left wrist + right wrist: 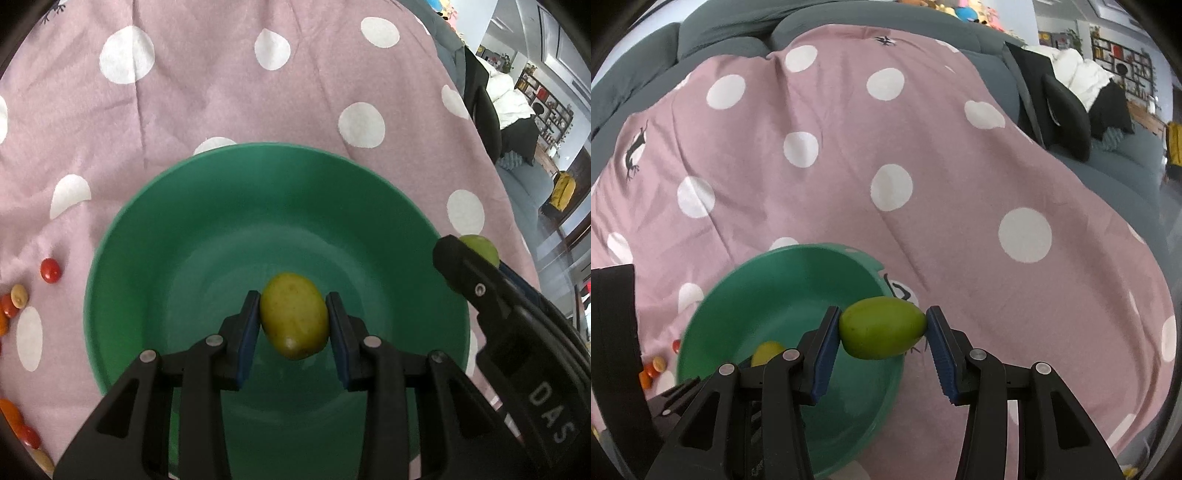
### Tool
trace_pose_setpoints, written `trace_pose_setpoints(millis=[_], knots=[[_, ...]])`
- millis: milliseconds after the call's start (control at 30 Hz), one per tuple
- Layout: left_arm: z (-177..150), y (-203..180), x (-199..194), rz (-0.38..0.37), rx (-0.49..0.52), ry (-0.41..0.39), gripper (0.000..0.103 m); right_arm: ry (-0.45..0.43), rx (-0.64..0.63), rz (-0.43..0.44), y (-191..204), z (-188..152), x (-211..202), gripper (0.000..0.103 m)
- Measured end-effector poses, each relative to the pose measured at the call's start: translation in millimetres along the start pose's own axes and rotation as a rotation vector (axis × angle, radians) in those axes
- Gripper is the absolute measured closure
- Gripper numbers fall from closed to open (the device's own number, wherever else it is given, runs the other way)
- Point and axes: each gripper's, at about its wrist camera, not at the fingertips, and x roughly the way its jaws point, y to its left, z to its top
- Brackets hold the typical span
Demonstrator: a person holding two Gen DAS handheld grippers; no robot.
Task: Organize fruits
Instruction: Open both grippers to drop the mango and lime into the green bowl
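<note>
A green bowl (155, 236) sits on a pink cloth with white dots. My left gripper (293, 319) is shut on a yellow-green oval fruit (293, 314), held over the inside of the bowl. My right gripper (882, 326) is shut on a greener oval fruit (882, 328), gripped by its two ends above the right rim of the bowl (790, 280). The left gripper's fruit (767, 352) shows low in the right wrist view. In the left wrist view the right gripper's fruit (480, 249) peeks out behind a black finger at the bowl's right edge.
Several small red, orange and tan cherry tomatoes (50, 269) lie on the cloth (221, 92) left of the bowl; they also show as tomatoes (655, 367) in the right wrist view. A grey sofa (731, 33) borders the cloth at the back and right.
</note>
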Motion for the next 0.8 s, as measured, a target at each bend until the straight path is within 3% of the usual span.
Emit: trace_pose_setpoints(millis=[100, 300, 533, 633, 800], knots=[[-1, -1, 0, 0.006, 0.008, -0.001, 0.068, 0.012, 0.018, 0.040, -1, -1, 2, 0.055], [0, 2, -1, 0.008, -0.011, 0.001, 0.067, 0.008, 0.001, 0.026, 3, -2, 4, 0.055], [0, 2, -4, 0.023, -0.018, 0.009, 0.067, 0.012, 0.006, 0.070, 4, -3, 4, 0.055], [1, -1, -7, 0.054, 0.001, 0.010, 0.065, 0.017, 0.006, 0.072, 5, -3, 8, 0.055], [0, 2, -29, 0.089, 0.009, -0.034, 0.051, 0.010, 0.002, 0.096, 6, 1, 4, 0.051]])
